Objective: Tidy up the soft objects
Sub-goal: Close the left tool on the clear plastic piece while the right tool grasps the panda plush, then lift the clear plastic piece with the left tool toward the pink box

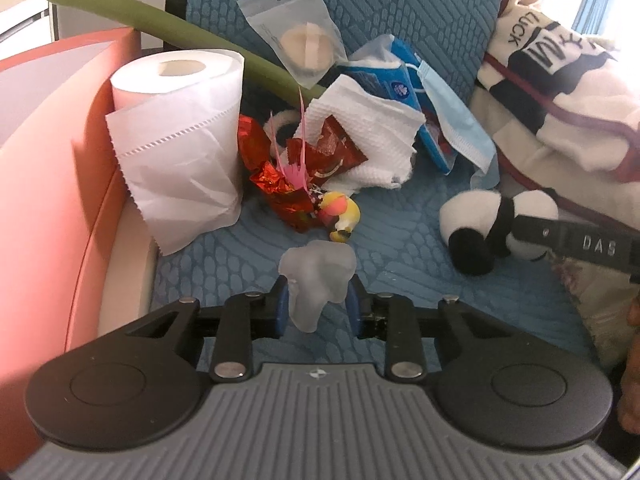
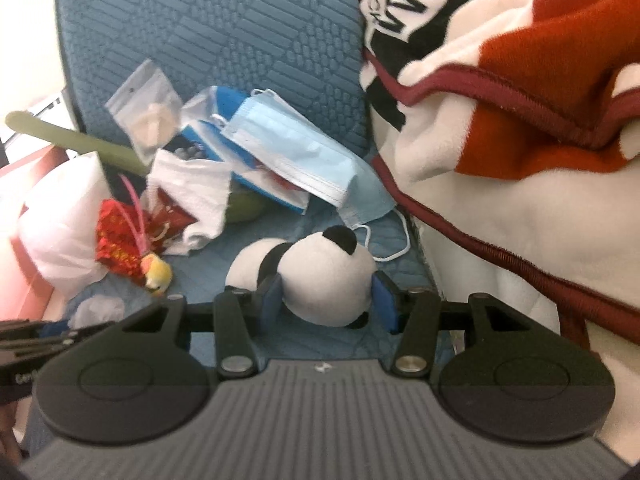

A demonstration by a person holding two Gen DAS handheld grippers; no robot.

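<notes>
A frosted, translucent white squishy toy (image 1: 320, 268) sits between the blue pads of my left gripper (image 1: 318, 292), which is shut on it just above the blue quilted seat (image 1: 400, 272). A black-and-white panda plush (image 2: 320, 276) lies on the seat with its head squeezed between the pads of my right gripper (image 2: 326, 284). In the left wrist view the same panda (image 1: 480, 224) lies at the right, with one black finger (image 1: 580, 244) of the right gripper against it. The left gripper's fingers (image 2: 44, 334) show blurred at the lower left of the right wrist view.
A toilet roll (image 1: 176, 128) leans on an orange side panel (image 1: 52, 160). Behind lie a long green plush (image 1: 160, 24), a zip bag (image 1: 296, 32), a paper towel (image 1: 368, 136), a blue tissue pack (image 1: 384, 80), a face mask (image 1: 452, 116), red foil wrappers (image 1: 280, 184) and a yellow toy (image 1: 340, 212). A blanket (image 2: 520, 140) fills the right.
</notes>
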